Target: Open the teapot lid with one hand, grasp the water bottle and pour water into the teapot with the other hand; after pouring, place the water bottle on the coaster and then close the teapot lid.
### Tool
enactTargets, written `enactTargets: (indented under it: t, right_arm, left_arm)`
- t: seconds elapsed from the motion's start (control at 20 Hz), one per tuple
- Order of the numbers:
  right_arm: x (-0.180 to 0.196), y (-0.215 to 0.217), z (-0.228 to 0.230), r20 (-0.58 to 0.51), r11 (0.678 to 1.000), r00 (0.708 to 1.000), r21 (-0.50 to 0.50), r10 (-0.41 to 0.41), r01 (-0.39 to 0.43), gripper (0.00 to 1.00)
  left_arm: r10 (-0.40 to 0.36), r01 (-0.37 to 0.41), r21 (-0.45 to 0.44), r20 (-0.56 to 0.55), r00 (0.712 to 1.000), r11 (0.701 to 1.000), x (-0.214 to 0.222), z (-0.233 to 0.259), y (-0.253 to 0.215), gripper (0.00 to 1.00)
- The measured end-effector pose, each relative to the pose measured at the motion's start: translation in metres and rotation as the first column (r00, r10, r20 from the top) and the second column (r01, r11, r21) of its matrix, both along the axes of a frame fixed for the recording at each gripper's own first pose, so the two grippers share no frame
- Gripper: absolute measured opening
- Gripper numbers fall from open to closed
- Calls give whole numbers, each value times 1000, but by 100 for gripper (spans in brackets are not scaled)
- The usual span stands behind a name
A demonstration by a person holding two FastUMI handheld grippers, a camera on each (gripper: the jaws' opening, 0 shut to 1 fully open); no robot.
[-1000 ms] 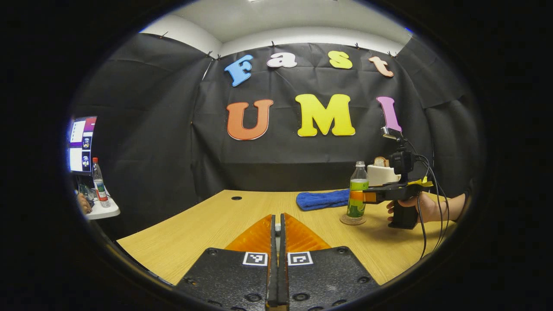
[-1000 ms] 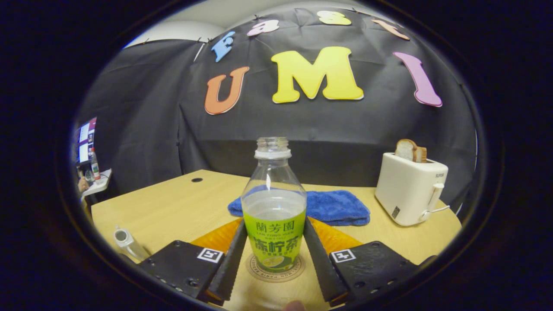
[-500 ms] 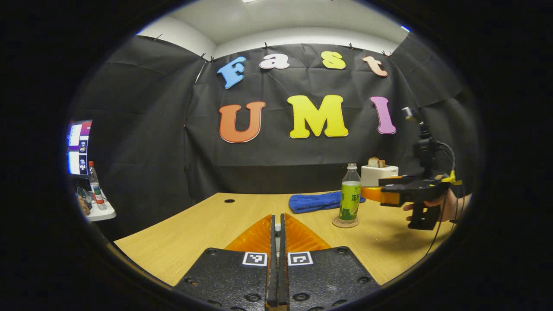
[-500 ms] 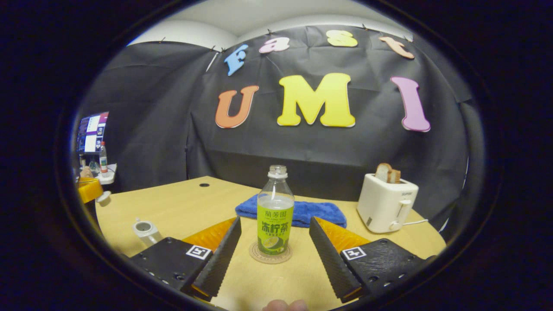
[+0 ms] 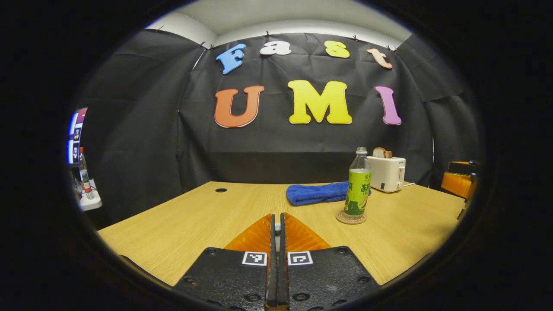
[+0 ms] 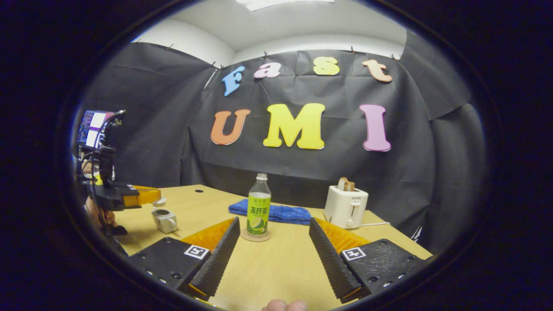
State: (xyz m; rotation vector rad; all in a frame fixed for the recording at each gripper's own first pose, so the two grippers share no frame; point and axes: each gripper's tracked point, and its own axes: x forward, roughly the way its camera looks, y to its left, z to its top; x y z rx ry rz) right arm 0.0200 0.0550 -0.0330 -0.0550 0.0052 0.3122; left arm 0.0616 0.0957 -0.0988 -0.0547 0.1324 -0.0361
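The water bottle (image 6: 258, 209), clear, uncapped and green-labelled, stands upright on a round coaster (image 6: 255, 236). My right gripper (image 6: 273, 222) is open, drawn back from the bottle with nothing between its fingers. At the left of the right gripper view, my left gripper (image 6: 149, 196) holds the small white teapot lid (image 6: 159, 201) just above the open white teapot (image 6: 165, 219). In the left gripper view its fingers (image 5: 278, 218) are pressed together on a small white piece. The bottle (image 5: 358, 190) and coaster (image 5: 351, 218) stand to the right, and the right gripper (image 5: 458, 183) sits at the far right edge.
A blue towel (image 5: 317, 193) lies behind the bottle. A white toaster (image 5: 386, 172) with bread in it stands at the back right. Past the table's left edge, a side table (image 5: 88, 201) carries a bottle and a screen. A cable hole (image 5: 221, 189) marks the tabletop.
My right gripper has let go of the bottle and pulled back and away from it; the bottle stays standing on the coaster. The left gripper has stayed shut.
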Motion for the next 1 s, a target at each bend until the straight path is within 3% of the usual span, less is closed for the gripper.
enactTargets:
  t: [1.0]
  right_arm:
    - [1,-5,-16,-29,1000,1000,28,-6,7,95]
  left_arm:
    - [37,-38,-11,-61,997,999,8,-26,-5,5]
